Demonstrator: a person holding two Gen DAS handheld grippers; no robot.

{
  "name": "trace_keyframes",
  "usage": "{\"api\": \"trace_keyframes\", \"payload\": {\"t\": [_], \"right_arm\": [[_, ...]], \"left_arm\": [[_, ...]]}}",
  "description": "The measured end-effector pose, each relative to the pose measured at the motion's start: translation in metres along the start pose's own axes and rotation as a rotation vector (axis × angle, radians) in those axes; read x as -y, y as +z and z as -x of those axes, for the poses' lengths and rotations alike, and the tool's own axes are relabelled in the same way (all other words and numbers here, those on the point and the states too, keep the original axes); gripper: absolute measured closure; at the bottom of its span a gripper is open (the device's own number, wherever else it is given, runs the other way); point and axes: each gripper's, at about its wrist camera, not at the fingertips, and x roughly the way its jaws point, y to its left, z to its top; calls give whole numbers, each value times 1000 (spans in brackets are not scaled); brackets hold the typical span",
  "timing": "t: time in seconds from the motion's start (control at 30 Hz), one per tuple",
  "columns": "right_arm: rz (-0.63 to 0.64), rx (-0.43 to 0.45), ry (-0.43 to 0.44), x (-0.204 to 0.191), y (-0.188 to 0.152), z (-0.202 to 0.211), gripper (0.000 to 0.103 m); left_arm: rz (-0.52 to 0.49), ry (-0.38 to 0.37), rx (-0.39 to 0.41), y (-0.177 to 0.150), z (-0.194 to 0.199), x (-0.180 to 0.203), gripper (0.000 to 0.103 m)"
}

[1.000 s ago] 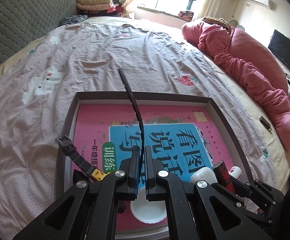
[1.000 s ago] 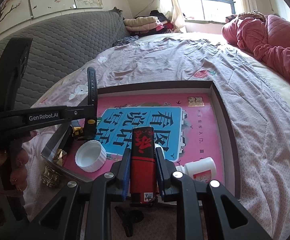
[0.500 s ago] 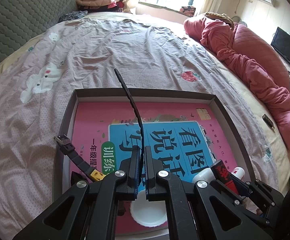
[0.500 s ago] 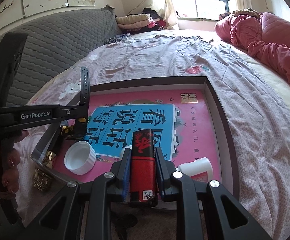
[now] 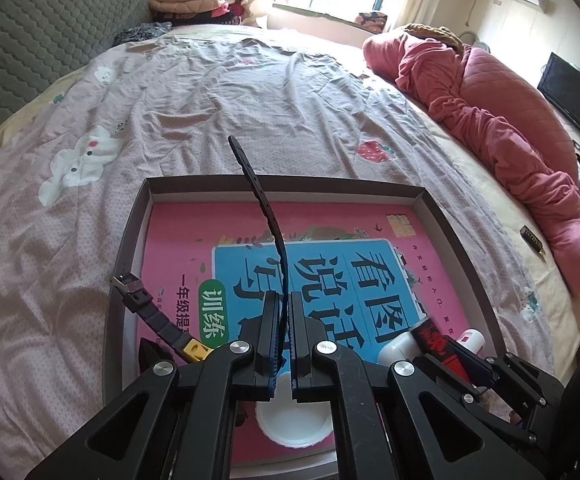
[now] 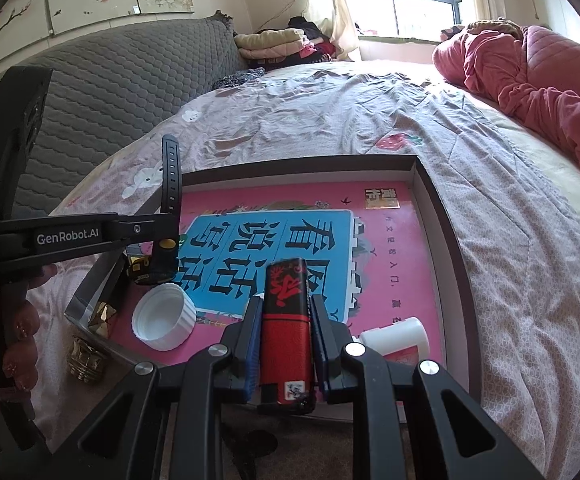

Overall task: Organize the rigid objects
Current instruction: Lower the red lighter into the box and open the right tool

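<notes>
The black wristwatch (image 5: 263, 216) is clamped by its strap between the pressed-together fingers of the left gripper (image 5: 284, 320); the perforated strap end rises upright and curves past the fingertips, while the buckle end (image 5: 129, 286) hangs out to the left over the rim of the tray. In the right wrist view the same watch (image 6: 169, 184) stands vertically at the left gripper's tip, with a yellow detail on the case just below the grip. The red and black lighter (image 6: 287, 320) is pinched lengthwise between the fingers of the right gripper (image 6: 285, 308), its printed end pointing forward over the tray; in the left wrist view it (image 5: 430, 336) shows at the lower right. Both grippers are held above the near edge of a shallow dark-rimmed tray (image 6: 434, 200), which lies on the bed and is lined with a pink and blue children's workbook (image 6: 390, 248). On the workbook lie a white screw cap (image 6: 163, 322), open side up, near the left corner, and a white bottle (image 6: 400, 334) on its side just right of the right gripper. Small gold-coloured objects (image 6: 85, 356) lie at the tray's near left corner, one on the bedsheet outside the rim. The person's hand (image 6: 13, 320) grips the left gripper's handle. A crumpled red quilt (image 5: 490, 128) lies well apart along the bed's right side.
</notes>
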Motion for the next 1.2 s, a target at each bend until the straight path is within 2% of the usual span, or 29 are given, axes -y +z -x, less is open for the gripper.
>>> {"api": "trace_keyframes", "payload": {"t": [0.47, 0.87, 1.2], "right_arm": [[-15, 3, 36, 1, 0, 3, 79], [-23, 8, 46, 2, 2, 5, 78], [-42, 12, 50, 7, 3, 7, 77]], "left_arm": [[-15, -9, -25, 3, -6, 6, 99], [-21, 21, -77, 6, -25, 8, 99], [-22, 22, -83, 5, -30, 10, 99]]}}
